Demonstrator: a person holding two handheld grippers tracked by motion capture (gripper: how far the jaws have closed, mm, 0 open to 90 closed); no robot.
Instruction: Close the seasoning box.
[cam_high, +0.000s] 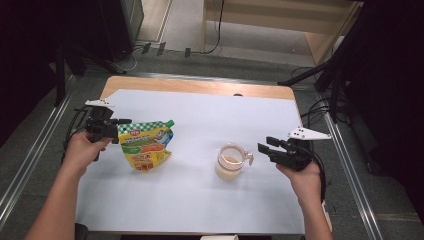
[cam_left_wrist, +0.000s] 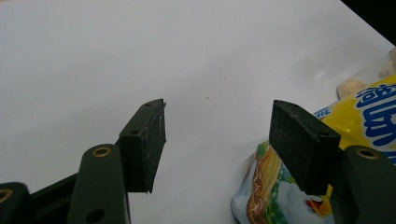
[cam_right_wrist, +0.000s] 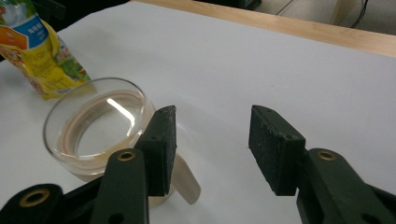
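On the white table, two hand-held claws flank a glass mug and a snack pouch.
Nearest, at about 4 o'clock in the high view, the right claw sits in the person's right hand, released, its jaws spread with nothing between them; its own view puts one jaw just beside the mug's pale handle. The glass mug stands upright just at 9 o'clock of that claw, holding a shallow layer of pale liquid. Across the sheet, at about 9 o'clock from the mug, the yellow and green pouch lies flat with its green spout pointing toward 2 o'clock. The left claw, held in the left hand, is released at the pouch's left edge; its own view shows one jaw over the pouch's corner, the other over bare paper.
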